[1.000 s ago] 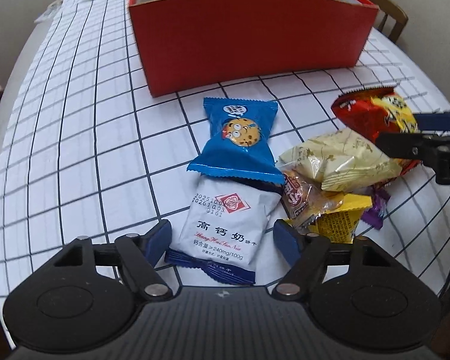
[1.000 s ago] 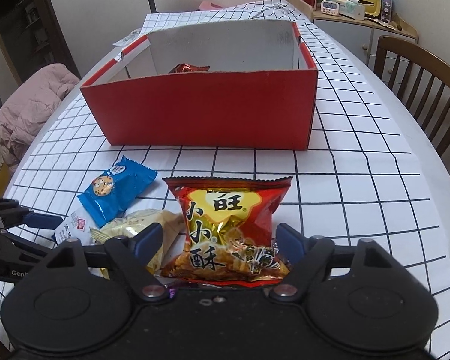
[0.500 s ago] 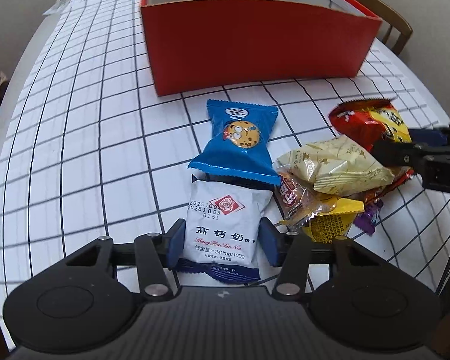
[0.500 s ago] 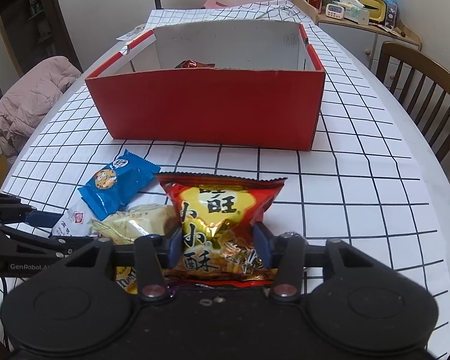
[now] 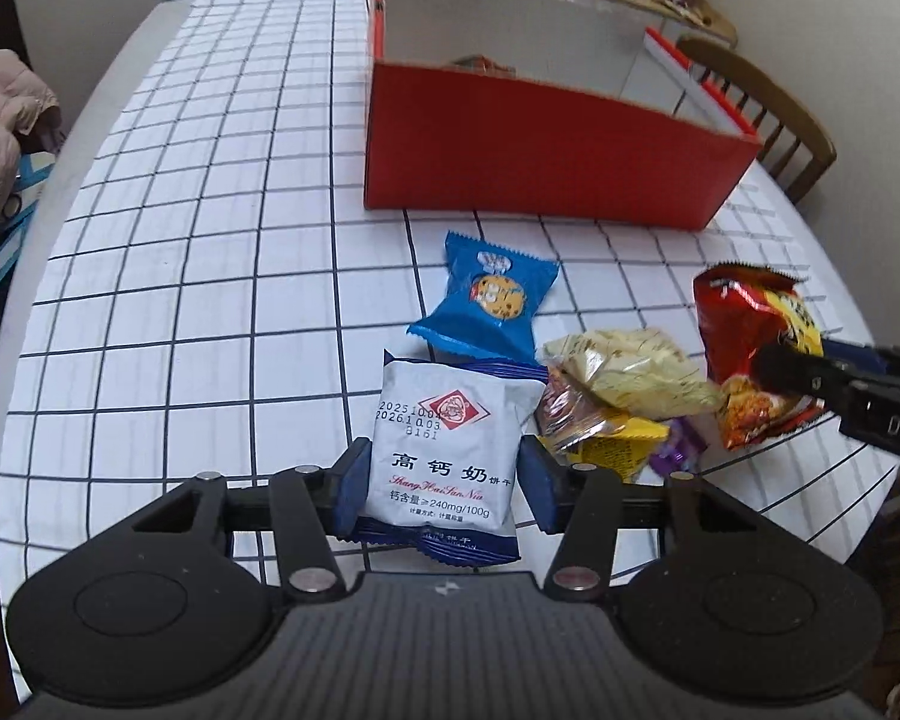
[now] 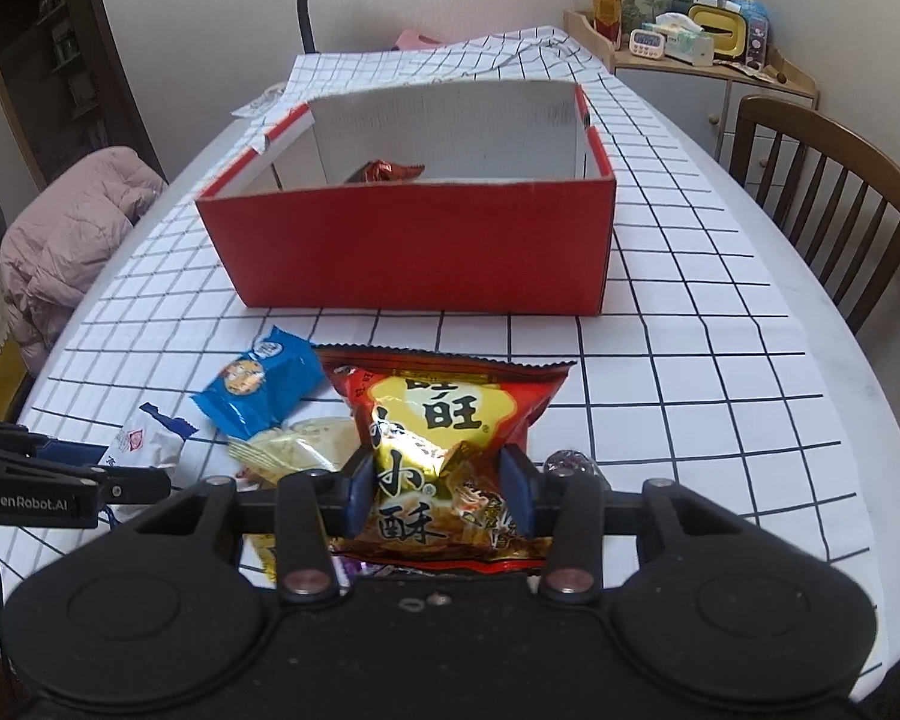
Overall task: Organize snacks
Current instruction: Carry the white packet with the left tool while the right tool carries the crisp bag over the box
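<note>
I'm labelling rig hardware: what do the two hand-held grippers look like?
Both are matte black with rounded housings, angled black linkage arms with silver pins, and blue pads. The left hand-held gripper shows white "GenRobot.AI" lettering and a thin black cable in the right view. The right hand-held gripper matches it.

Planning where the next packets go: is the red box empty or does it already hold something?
Not empty. The red box is open-topped, and a red-brown packet shows over its front wall. How much more lies inside is hidden.
</note>
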{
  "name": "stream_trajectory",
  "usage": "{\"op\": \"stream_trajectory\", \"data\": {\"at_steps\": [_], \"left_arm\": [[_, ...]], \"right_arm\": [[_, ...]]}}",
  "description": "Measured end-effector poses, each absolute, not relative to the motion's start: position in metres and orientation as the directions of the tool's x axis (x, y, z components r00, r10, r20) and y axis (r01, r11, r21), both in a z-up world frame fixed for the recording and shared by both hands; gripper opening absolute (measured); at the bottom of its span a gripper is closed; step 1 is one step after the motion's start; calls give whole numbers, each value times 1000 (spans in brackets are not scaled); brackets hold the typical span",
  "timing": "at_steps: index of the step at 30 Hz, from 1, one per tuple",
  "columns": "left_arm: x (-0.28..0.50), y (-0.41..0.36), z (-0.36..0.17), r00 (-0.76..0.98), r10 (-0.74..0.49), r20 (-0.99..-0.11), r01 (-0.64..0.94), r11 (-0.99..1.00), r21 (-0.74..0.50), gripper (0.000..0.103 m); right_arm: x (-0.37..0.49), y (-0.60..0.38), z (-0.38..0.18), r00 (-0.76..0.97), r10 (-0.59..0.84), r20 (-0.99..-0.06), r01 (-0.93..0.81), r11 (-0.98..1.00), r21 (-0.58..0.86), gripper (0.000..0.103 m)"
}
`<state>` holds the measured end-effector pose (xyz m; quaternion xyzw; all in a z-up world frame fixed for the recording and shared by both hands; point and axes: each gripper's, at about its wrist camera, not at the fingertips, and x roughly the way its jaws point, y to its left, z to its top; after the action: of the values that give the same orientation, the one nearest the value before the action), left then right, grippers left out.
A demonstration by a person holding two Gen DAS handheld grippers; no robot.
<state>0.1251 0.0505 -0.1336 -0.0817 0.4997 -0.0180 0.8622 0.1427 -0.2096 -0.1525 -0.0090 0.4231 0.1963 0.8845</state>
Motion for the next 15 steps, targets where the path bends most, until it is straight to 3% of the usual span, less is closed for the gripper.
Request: {"op": "stream_trajectory", "data": {"at_steps": [15], "left_arm": [[109, 39, -76, 576, -104, -811, -83, 979, -185, 51]], "right_arm": [[118, -213, -101, 599, 406, -690, -401, 898, 180, 42]]}}
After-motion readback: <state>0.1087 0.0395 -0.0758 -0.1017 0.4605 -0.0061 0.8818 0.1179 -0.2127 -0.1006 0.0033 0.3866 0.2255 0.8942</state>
